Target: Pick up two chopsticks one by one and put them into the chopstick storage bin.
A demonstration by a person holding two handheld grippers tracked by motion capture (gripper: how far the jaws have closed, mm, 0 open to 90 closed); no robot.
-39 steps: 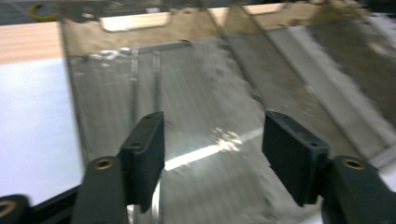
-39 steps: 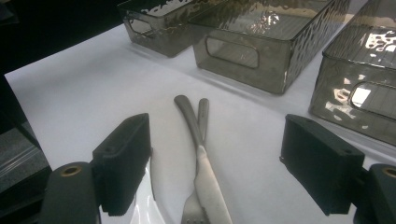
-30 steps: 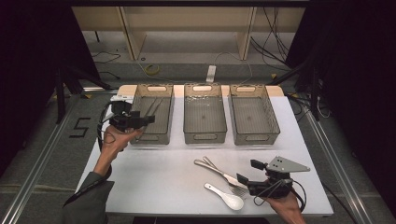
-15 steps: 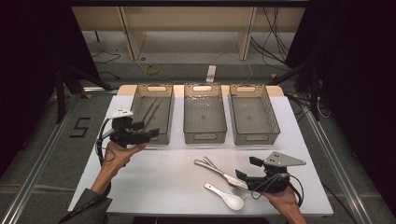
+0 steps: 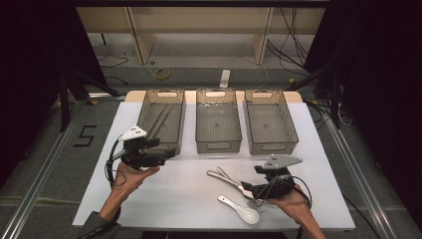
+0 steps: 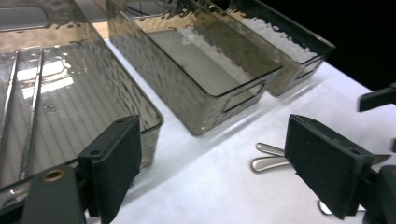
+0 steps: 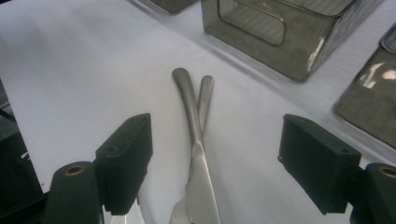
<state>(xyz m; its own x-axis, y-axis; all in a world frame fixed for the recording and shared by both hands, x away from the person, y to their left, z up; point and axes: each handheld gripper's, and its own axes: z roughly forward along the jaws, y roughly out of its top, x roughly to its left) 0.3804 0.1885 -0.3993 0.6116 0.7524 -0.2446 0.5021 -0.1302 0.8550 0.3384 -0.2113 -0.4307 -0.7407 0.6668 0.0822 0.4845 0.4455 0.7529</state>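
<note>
- High view: three bins sit in a row at the far side of the worktop (image 5: 189, 199).
- Left bin (image 5: 160, 119) already holds thin sticks (image 6: 23, 121), so that part looks done.
- Middle bin (image 5: 218, 119) and right bin (image 5: 271, 119) look bare.
- Two metal pieces (image 5: 226, 178) and a white spoon (image 5: 241, 211) lie on the near right of the worktop, so they are left to sort.
- Left tool (image 5: 166, 154) hangs just near of the left bin; its jaws have just been opening, with nothing between them.
- Right tool (image 5: 251, 191) is released, its jaws spread on each side of the metal pieces, not pressing them.
- Since a second ago, the left tool has come back from over the left bin, and the right tool has slid left to the metal pieces.
</note>
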